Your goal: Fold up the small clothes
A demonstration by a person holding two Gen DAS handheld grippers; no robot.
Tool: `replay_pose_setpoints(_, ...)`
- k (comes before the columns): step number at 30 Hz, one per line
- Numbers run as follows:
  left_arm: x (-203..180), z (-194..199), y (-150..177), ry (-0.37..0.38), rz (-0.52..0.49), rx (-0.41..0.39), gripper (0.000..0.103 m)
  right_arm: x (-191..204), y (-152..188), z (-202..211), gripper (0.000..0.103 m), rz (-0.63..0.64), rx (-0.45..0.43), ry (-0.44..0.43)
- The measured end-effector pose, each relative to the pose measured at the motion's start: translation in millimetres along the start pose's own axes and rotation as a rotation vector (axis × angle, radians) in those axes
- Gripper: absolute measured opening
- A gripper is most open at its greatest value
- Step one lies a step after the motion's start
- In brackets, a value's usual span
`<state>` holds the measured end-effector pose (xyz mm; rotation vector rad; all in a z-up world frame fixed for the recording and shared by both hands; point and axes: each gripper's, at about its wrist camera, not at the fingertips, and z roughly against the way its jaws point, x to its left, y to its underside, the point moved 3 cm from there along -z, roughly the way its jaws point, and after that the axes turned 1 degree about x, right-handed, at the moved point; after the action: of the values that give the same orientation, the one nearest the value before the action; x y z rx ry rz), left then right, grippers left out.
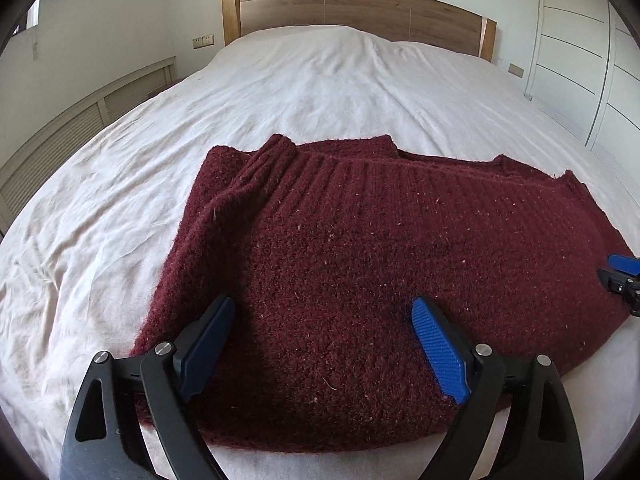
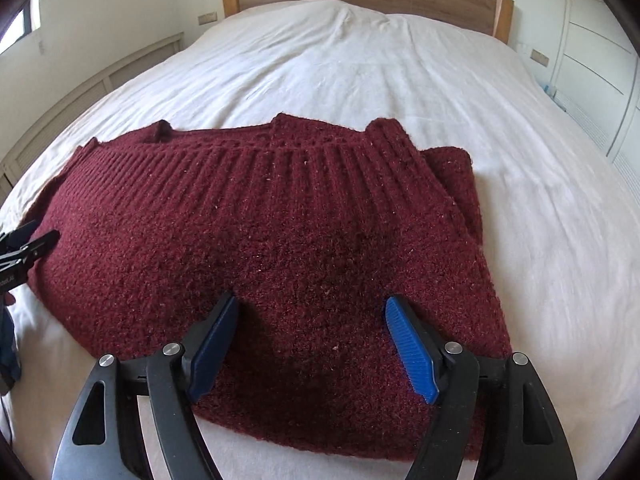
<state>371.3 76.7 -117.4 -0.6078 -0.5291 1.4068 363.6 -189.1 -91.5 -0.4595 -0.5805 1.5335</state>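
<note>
A dark red knitted sweater (image 1: 360,264) is seen lying on a white bedsheet (image 1: 280,92), already folded into a thick, wide bundle. Its ribbed band is turned toward the wooden headboard (image 1: 360,8), and its plain near edge lies closest to the cameras. The bundle's long axis runs from side to side, across the line in which both tools point.

The left gripper (image 1: 324,344) is held with its blue-padded fingers spread wide, nothing between them, low over the near edge toward the sweater's left end; whether the pads touch the wool cannot be told. The right gripper (image 2: 312,344) is likewise spread wide and empty, placed over the near edge toward the right end, where a folded sleeve (image 2: 452,176) is tucked alongside.

Each tool's tip is glimpsed at the margin of the other's view, so the two are set well apart along the same edge. The sweater lies directly ahead of both, neither being clearly nearer. A further fold away from the cameras, near edge carried toward the ribbed band, is judged the likely next move.
</note>
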Motion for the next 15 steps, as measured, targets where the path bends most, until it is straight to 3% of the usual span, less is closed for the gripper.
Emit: replay_pose_setpoints(15,0,-6,7,0.023,-0.003,0.02,0.101,-9,12,13,0.077,0.02,-0.018,0.024)
